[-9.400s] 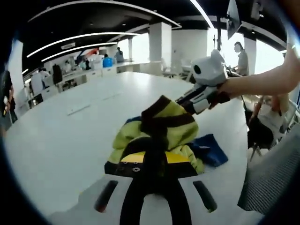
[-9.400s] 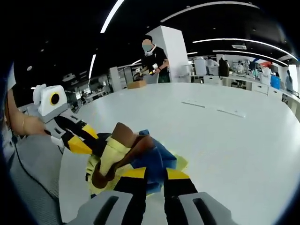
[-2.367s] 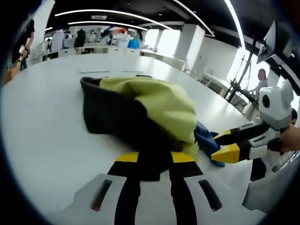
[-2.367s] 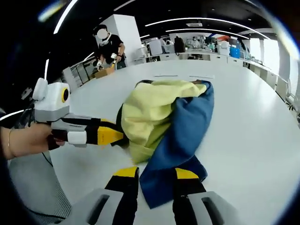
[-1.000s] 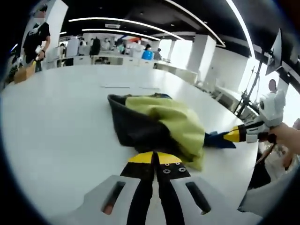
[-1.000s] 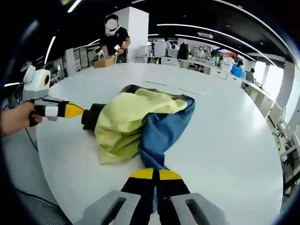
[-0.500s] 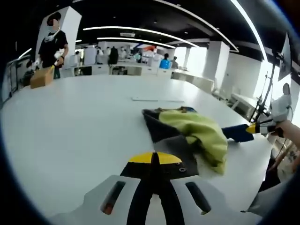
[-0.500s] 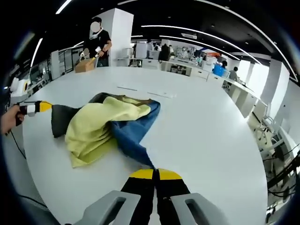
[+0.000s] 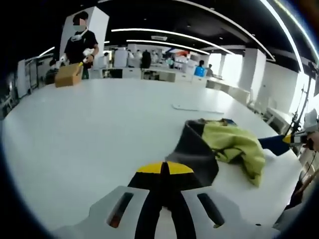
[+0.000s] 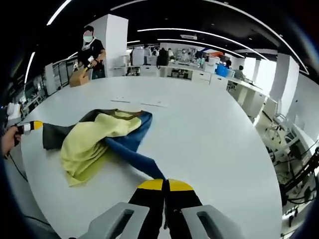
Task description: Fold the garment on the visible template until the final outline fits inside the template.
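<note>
Stretching crumpled yellow, blue, dark garment (image 10: pixel 102 137), both grippers clamped, smooth white table (image 10: pixel 209 129)

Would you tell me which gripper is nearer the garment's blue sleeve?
Right. The right gripper is shut on the blue sleeve; the left gripper pinches the dark sleeve at the garment's opposite end.

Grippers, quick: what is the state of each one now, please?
Left gripper: closed on the dark part of the garment.
Right gripper: closed on the garment's blue part.
</note>
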Available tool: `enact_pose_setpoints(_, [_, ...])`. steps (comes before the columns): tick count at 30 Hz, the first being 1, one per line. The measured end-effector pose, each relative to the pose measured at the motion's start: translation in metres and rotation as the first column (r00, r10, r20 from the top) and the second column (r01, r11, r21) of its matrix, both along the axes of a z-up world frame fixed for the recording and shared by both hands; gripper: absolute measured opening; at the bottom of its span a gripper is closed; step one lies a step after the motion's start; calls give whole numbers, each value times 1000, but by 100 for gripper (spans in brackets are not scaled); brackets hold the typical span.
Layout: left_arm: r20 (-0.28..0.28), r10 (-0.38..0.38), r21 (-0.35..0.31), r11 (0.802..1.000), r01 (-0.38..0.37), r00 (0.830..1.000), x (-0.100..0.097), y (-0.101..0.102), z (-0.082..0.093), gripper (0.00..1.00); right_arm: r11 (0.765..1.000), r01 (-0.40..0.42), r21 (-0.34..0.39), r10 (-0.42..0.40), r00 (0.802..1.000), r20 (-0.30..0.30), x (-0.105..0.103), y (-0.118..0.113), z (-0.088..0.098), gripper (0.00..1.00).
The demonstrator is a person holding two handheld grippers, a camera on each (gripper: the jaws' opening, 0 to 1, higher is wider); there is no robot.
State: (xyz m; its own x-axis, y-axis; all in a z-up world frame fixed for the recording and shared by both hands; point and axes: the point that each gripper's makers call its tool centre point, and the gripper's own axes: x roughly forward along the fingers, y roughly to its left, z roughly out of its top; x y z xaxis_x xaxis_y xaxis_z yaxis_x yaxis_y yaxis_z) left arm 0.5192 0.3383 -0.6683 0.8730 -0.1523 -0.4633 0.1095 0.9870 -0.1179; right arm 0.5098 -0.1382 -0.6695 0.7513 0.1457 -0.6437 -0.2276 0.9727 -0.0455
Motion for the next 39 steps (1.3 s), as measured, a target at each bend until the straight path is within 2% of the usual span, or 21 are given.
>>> enact_pose_setpoints(4, [-28, 23, 54, 998, -21, 999, 2, 18, -9, 0, 1000, 13, 15, -12, 1000, -18, 2, -6, 0, 0])
enact_pose_setpoints(6, [-17, 46, 138, 990, -43, 999, 6, 35, -12, 0, 997, 55, 53, -54, 998, -25, 5, -11, 0, 0])
enact_pose_setpoints(8, [-54, 70, 196, 979, -58, 996, 5, 47, -20, 0, 994, 79, 76, -76, 996, -44, 5, -15, -1, 0])
enact_pose_setpoints(10, [-49, 78, 197, 978, -67, 996, 11, 54, -24, 0, 992, 97, 80, -93, 994, -63, 5, -20, -4, 0])
enact_pose_setpoints(12, [-76, 95, 227, 971, -76, 993, 11, 62, -30, 0, 990, 108, 92, -101, 992, -76, 5, -21, -6, 0])
enact_pose_setpoints(16, [-94, 105, 224, 971, -82, 990, 15, 68, -37, 0, 986, 118, 115, -108, 990, -90, 4, -22, -8, 0])
enact_pose_setpoints(23, [-130, 115, 249, 965, -79, 985, 24, 75, -48, 0, 986, 128, 105, -117, 987, -110, 4, -27, -15, 0])
enact_pose_setpoints(29, [-164, 107, 316, 947, -50, 981, 30, 83, -57, 0, 984, 148, 103, -135, 983, -125, 6, -37, -19, 0])
enact_pose_setpoints(39, [-168, 118, 357, 933, -52, 979, 49, 96, -54, 0, 980, 189, 57, -179, 972, -150, 12, -63, -27, 0])
